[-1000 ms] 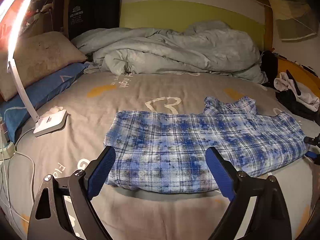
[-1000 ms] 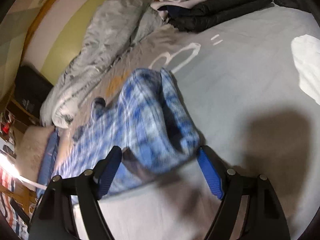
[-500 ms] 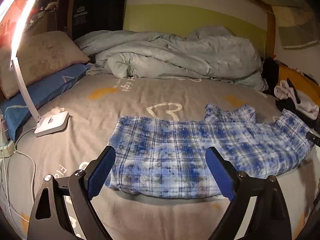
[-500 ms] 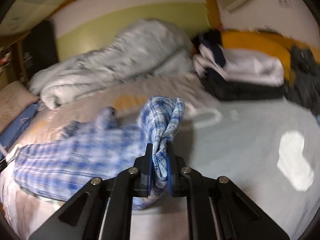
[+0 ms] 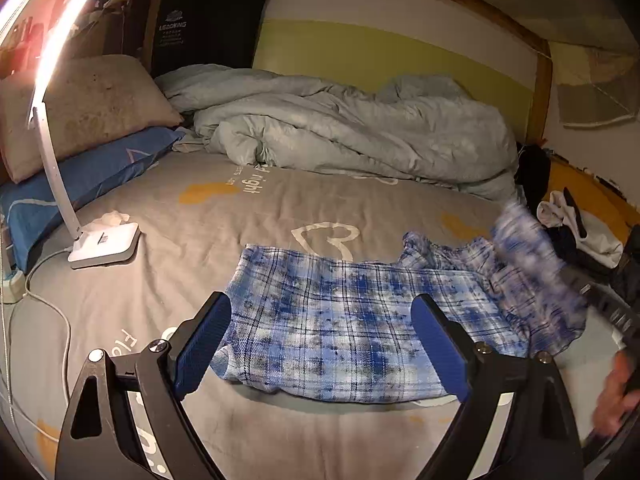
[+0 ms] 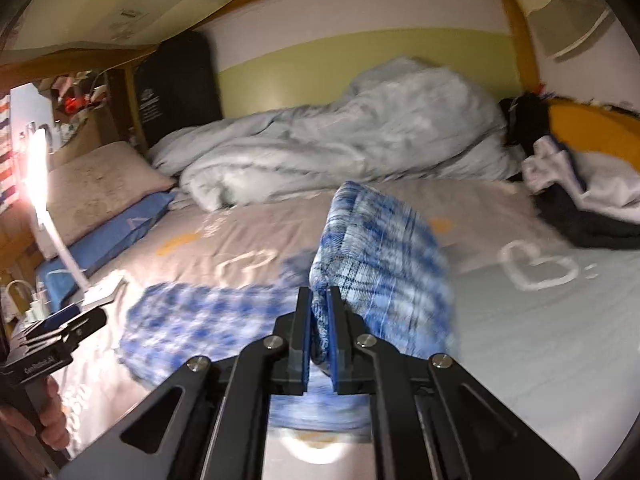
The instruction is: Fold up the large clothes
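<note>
Lifted, motion-blurred plaid shirt (image 6: pixel 376 248) end, right

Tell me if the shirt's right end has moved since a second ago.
Yes. The right gripper, shut on the shirt, has lifted that end off the bed and carried it left, toward the lamp.

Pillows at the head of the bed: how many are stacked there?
2. A beige pillow lies on top, at the left behind the lamp; a blue pillow lies under it, sticking out toward the middle. The rumpled duvet may hide more.
</note>
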Tool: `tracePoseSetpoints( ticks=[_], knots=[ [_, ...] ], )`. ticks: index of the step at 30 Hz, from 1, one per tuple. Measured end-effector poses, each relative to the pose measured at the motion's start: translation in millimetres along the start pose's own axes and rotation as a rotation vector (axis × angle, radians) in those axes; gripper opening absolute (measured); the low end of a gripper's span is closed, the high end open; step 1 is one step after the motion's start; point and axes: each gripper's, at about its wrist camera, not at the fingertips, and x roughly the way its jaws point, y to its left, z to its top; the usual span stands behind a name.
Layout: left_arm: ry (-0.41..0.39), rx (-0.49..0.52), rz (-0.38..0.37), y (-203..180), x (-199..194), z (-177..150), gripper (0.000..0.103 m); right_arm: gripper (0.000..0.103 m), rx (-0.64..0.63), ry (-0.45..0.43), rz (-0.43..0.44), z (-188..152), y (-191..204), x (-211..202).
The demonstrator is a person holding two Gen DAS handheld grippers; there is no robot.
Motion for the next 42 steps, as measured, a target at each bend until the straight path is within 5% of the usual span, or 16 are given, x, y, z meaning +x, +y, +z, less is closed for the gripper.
tracePoseSetpoints(
  ticks=[7,17,19,24,30,37,42],
  knots=[
    [0.006,-0.013,-0.029,0.2,-1.9,1.7,0.091,0.005,0.053,0.193,0.035,-60.7,9.9,66.4],
    [0.021,0.008,-0.047,-8.8,2.1,-0.2,0.091,0.01,0.022,0.191,0.077,-68.3,12.4,56.5],
    [0.022,0.014,-0.04,-9.6,2.5,-1.0,0.091,0.032,0.018,0.202,0.115,-69.5,12.4,53.7],
    [0.019,0.02,-0.038,-8.5,2.3,-2.0,0.091,0.063,-0.079,0.191,0.147,-71.0,23.6,27.0],
    [0.018,0.014,-0.028,-5.7,2.3,-2.4,0.091,0.083,-0.057,0.098,0.077,-64.6,-6.2,-21.2],
    [0.027,-0.043,-0.002,11.1,5.4,0.1,0.091,0.091,0.033,0.01,-0.102,-40.0,-59.5,-39.2],
    [-0.007,-0.028,0.101,25.0,7.0,5.7,0.092,0.092,0.126,0.011,-0.127,-35.5,-90.4,-42.4]
  ],
)
